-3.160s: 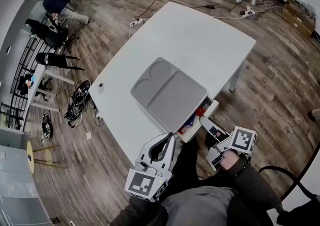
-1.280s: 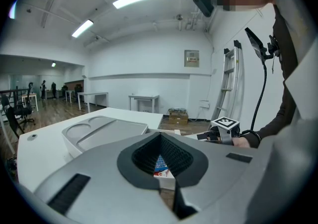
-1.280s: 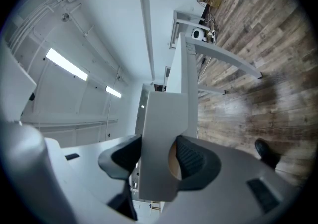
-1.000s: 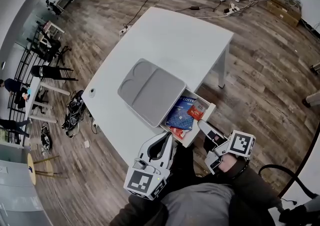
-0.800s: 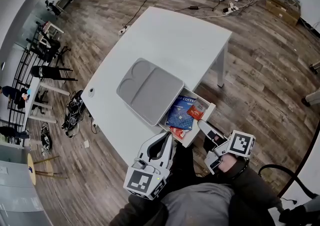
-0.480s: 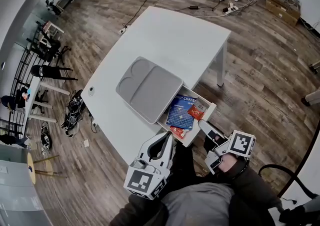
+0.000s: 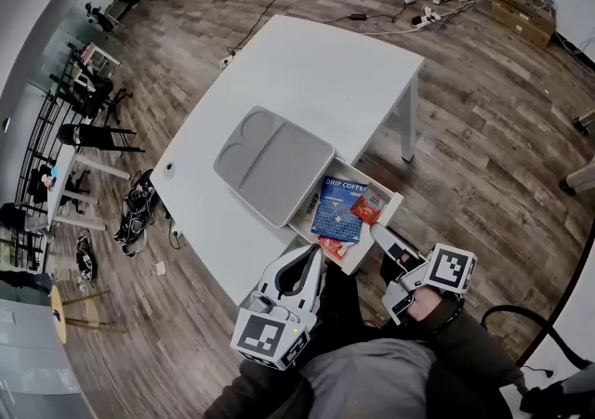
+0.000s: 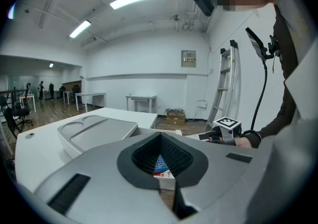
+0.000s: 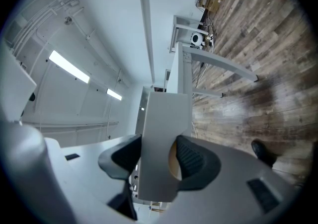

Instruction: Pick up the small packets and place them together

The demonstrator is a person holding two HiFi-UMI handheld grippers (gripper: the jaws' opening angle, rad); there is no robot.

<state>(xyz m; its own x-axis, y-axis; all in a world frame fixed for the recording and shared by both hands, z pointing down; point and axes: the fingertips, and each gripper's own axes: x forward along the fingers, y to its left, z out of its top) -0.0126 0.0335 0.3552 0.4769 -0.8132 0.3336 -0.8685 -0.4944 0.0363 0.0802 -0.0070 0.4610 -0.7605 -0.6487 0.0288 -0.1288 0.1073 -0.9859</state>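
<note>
Packets [image 7: 340,208] lie in the drawer [image 7: 396,202] whose front the right gripper [image 7: 379,233] clamps; left gripper [image 7: 316,255] closed

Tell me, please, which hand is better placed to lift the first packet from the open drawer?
Left. The right gripper has its fingers clamped on the drawer front, so it is occupied. The left gripper is empty, fingers together, close by and facing the red packet.

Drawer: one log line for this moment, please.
drawer open | right gripper shut on drawer front | left gripper shut, empty | packets in drawer
</note>
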